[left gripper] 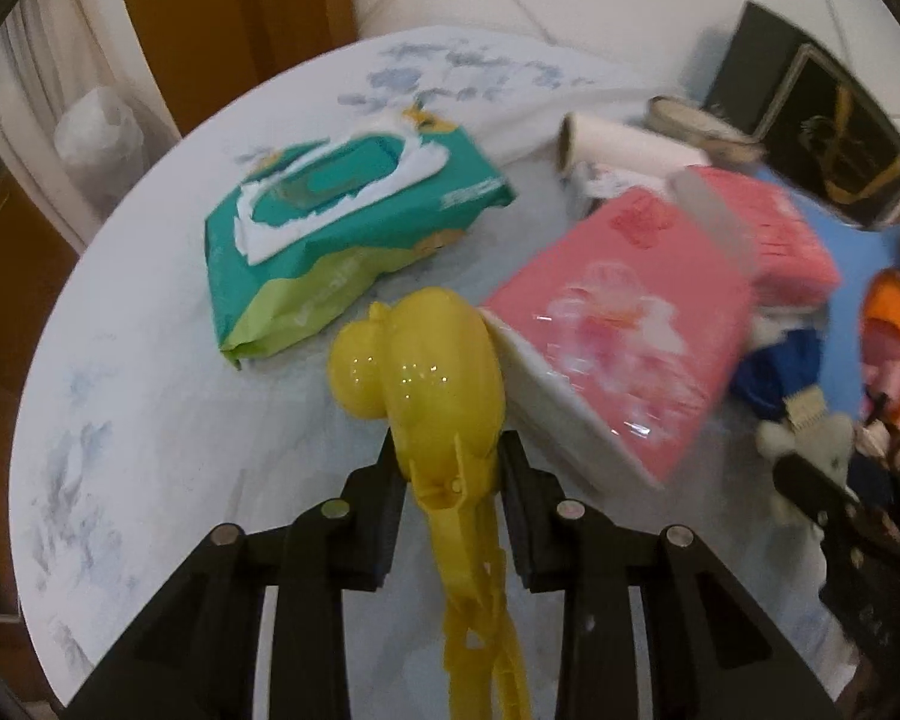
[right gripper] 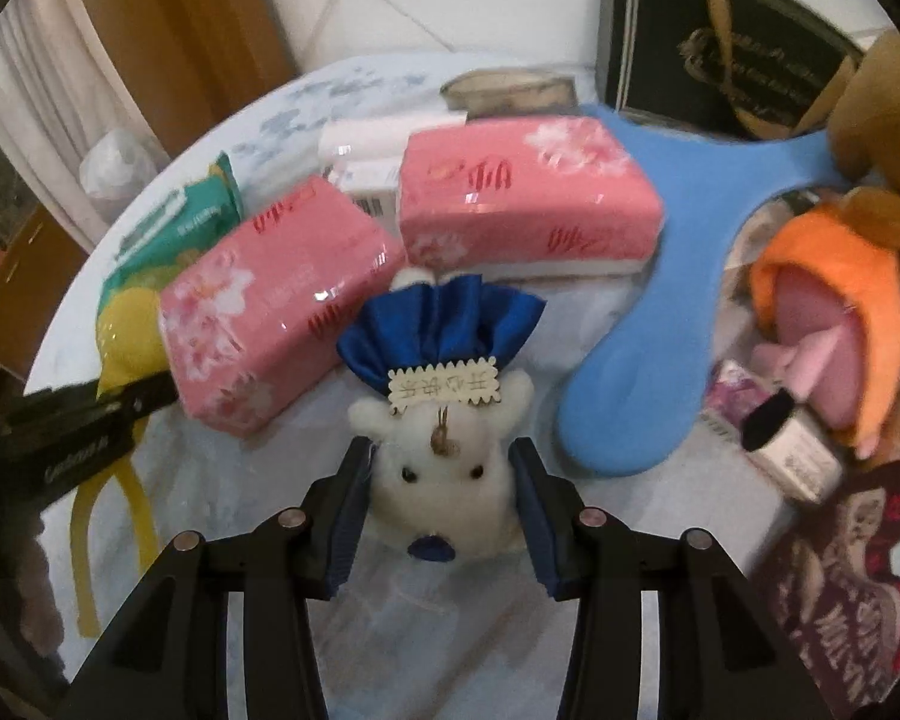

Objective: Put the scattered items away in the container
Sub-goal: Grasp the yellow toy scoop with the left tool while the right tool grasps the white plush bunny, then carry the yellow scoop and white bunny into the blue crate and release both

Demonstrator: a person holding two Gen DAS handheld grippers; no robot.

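The left gripper (left gripper: 447, 468) is clenched on a yellow clip (left gripper: 432, 360); its round head sticks out past the fingertips, and the long handles run back between the fingers and are cut off at the bottom edge. The right gripper (right gripper: 441, 468) has its pads against both sides of a white plush (right gripper: 444, 456) with a blue satin skirt and a small scalloped tag. The plush lies on the table (left gripper: 150, 390), near centre.

Just right of the clip lies a pink tissue pack (left gripper: 618, 330), and a second one (right gripper: 528, 192) sits farther right. A green wipes pack (left gripper: 342, 204) lies to the far left, partly hidden behind the nearer tissue pack in the right wrist view. A white roll (left gripper: 624, 150) and a low round tin (right gripper: 510, 90) show only in part behind the packs.

A blue fabric piece (right gripper: 648, 360) curves down the right side; whether it belongs to a container I cannot tell. Beyond it a dark box (right gripper: 720, 42) stands at the far edge. An orange plush (right gripper: 834, 300) and some small boxes at the right are blurred and cropped.
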